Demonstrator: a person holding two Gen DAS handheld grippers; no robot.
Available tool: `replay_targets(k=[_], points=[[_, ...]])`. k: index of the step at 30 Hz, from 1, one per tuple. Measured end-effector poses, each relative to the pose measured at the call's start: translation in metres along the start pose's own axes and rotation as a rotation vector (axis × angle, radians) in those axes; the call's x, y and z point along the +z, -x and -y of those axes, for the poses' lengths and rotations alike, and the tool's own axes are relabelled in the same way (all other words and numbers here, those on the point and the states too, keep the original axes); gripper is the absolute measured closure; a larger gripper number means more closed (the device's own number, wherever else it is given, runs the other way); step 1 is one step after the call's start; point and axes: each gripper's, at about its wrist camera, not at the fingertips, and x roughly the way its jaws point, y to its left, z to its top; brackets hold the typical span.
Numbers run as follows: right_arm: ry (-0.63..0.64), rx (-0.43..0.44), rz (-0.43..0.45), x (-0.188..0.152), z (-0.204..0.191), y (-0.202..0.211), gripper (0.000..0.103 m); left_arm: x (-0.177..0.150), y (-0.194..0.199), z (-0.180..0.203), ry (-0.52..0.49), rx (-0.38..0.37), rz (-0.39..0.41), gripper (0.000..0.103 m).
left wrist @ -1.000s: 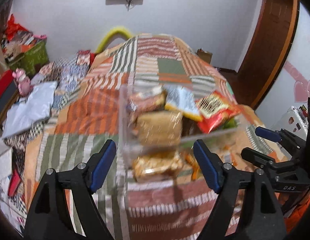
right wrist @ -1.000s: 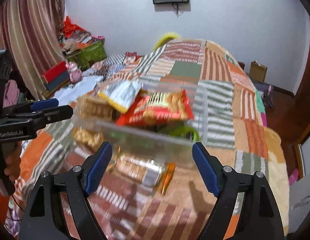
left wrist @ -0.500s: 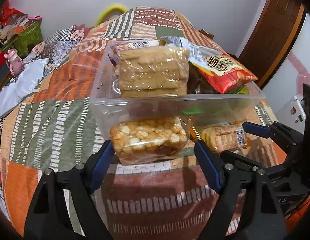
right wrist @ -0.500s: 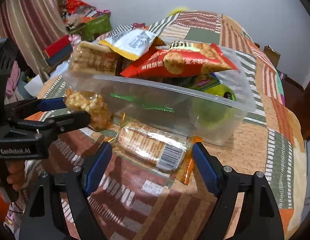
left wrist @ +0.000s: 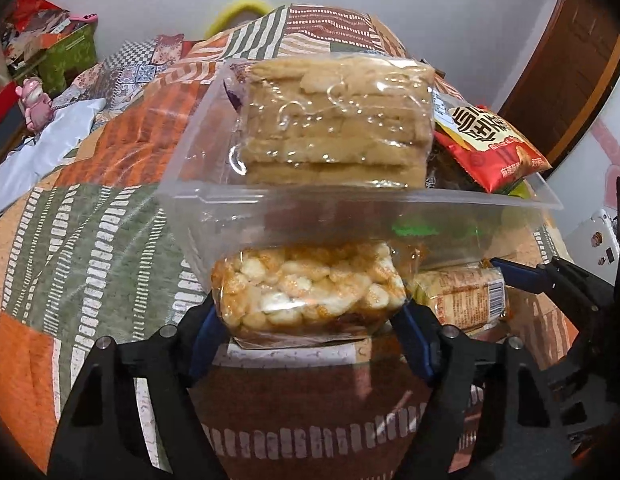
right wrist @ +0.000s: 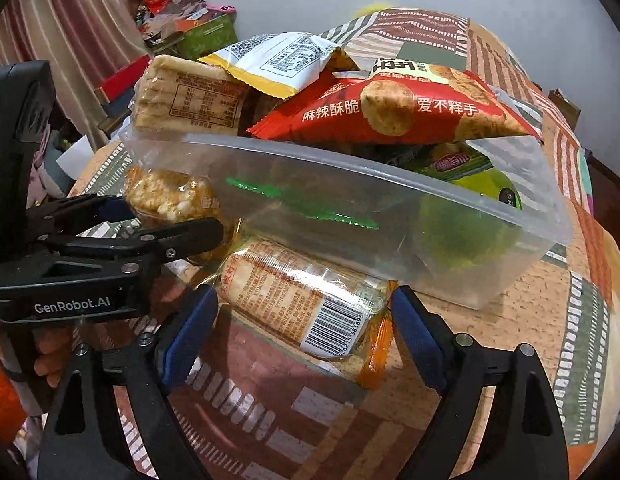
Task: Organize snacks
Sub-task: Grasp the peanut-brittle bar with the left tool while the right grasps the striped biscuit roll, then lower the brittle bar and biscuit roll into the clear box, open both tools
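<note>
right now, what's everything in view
bin: 1, clear, on quilt
biscuit pack: 1, tan, in bin, left end
chip bag: 1, red, atop bin's pile
packet: 1, yellow-white, atop pile, behind
green pack: 1, green, in bin, right end
rice pack: 1, golden, on quilt before bin
cracker roll: 1, orange, on quilt before bin
quilt: 1, patchwork, under all
toy: 1, pink, far left
left gripper: 1, black, blue pads, jaws just closed onto rice pack
right gripper: 1, same colours, jaws just opened wider, astride cracker roll

one clear tub (right wrist: 490, 236), two tongs (right wrist: 305, 328) (left wrist: 310, 332), six snack packs (right wrist: 305, 300).
</note>
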Motion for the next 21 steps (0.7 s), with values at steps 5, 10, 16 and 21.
replay_targets(k=[5, 10, 16, 21], points=[[0.002, 0.014, 0.004, -0.001, -0.001, 0.001, 0.031, -0.006, 0.009, -0.002, -0.005, 0.004, 0.012, 0.028], [-0.015, 0.021, 0.013, -0.005, -0.001, 0.009, 0.034, -0.017, 0.024, 0.001, -0.029, 0.005, 0.028, 0.028], [-0.044, 0.027, 0.061, -0.01, 0.0, 0.032, 0.034, -0.022, 0.051, 0.006, -0.037, -0.011, 0.064, 0.029], [-0.054, 0.029, 0.133, -0.005, -0.003, 0.062, 0.034, -0.016, 0.077, 0.011, -0.032, -0.028, 0.116, 0.029]])
